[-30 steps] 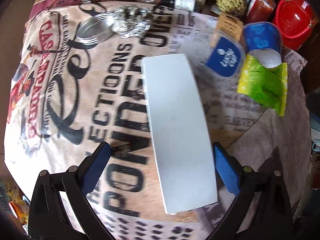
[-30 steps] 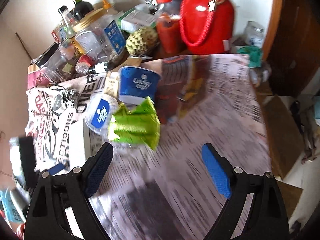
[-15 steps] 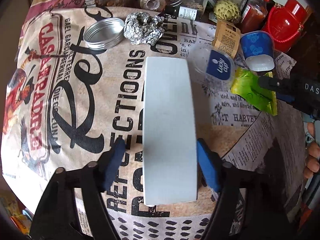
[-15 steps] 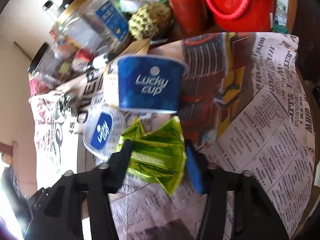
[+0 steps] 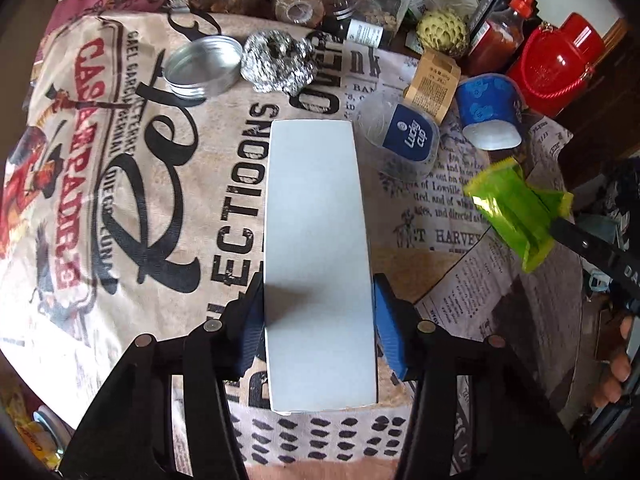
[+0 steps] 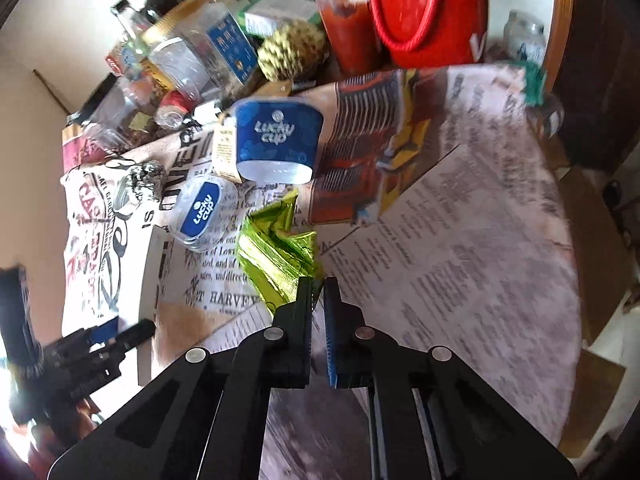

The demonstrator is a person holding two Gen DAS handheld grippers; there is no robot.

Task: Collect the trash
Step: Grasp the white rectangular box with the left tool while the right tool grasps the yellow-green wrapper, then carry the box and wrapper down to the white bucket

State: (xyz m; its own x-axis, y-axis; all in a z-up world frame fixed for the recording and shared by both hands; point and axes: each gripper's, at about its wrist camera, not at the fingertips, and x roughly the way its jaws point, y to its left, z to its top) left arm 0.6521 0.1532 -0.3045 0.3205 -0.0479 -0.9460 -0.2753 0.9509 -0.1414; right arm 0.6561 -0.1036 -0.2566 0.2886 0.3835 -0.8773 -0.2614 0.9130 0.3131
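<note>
L gripper (image 5: 319, 330): blue pads pressed on both long sides of a flat white box (image 5: 316, 240), jaws just finished narrowing onto it. Box runs straight ahead from the pads, far end near the foil ball (image 5: 276, 62). Metal lid (image 5: 204, 65) ahead-left of the gripper, touching/just beside the foil. Clear lid w/ blue "Lucky cup" label (image 5: 404, 136) ahead-right, just beside the box's far right corner; upturned blue cup (image 5: 490, 112) further right behind it.

R gripper (image 6: 318, 286): jaws have just been closing, now pinched nearly together on the near edge of a green foil wrapper (image 6: 276, 256). Wrapper sticks out ahead-left of the tips; lifted or not, can't tell. Blue cup (image 6: 276, 140) well ahead, clear lid (image 6: 202, 210) ahead-left. All on a newsprint-pattern tablecloth (image 6: 460, 264). Red jug (image 6: 428, 12) + bottles at far edge, blurred. In L view the wrapper (image 5: 516, 208) is off to the right, R gripper's black finger on it.
</note>
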